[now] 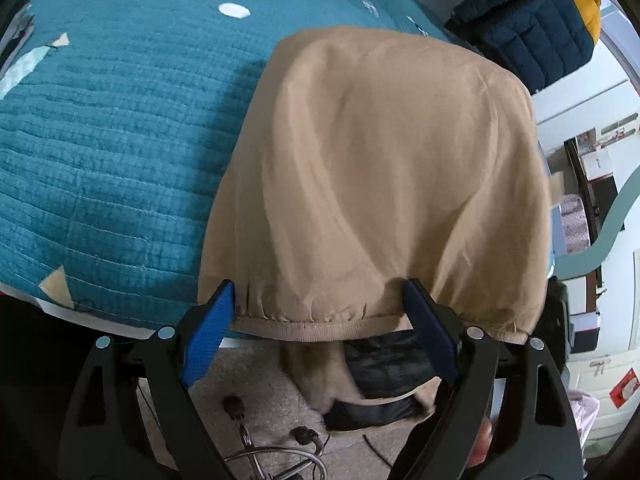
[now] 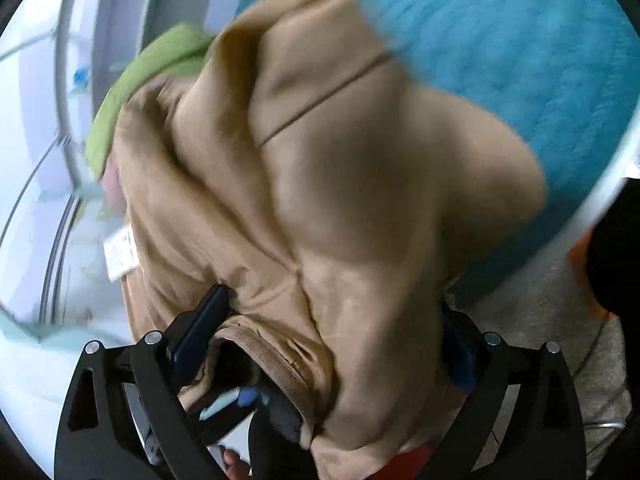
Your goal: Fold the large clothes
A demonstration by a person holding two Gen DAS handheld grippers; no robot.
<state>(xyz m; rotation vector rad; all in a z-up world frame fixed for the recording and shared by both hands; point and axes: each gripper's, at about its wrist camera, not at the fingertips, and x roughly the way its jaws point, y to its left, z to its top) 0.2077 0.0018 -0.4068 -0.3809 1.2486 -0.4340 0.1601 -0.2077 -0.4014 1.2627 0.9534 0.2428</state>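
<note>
Left gripper [image 1: 320,308], fingers spread astride the ribbed hem, and right gripper [image 2: 332,332], fingers spread with bunched cloth between, flank the tan garment [image 1: 380,168] draped over the teal quilt's [image 1: 120,140] edge, presumably for regrasping.

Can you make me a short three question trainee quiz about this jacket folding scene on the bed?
1. True or false: the tan fabric jacket lies on a teal quilted bedspread.
2. In the left wrist view, which part of the jacket sits between the blue pads of the left hand-held gripper? A) the ribbed hem B) a sleeve cuff C) the hood
3. Fill in: the folded padded garment at the far edge of the bed is navy and ____.

Key: 1 true. 2 A, the ribbed hem spans the wide jaws. 3 mustard yellow.
</note>
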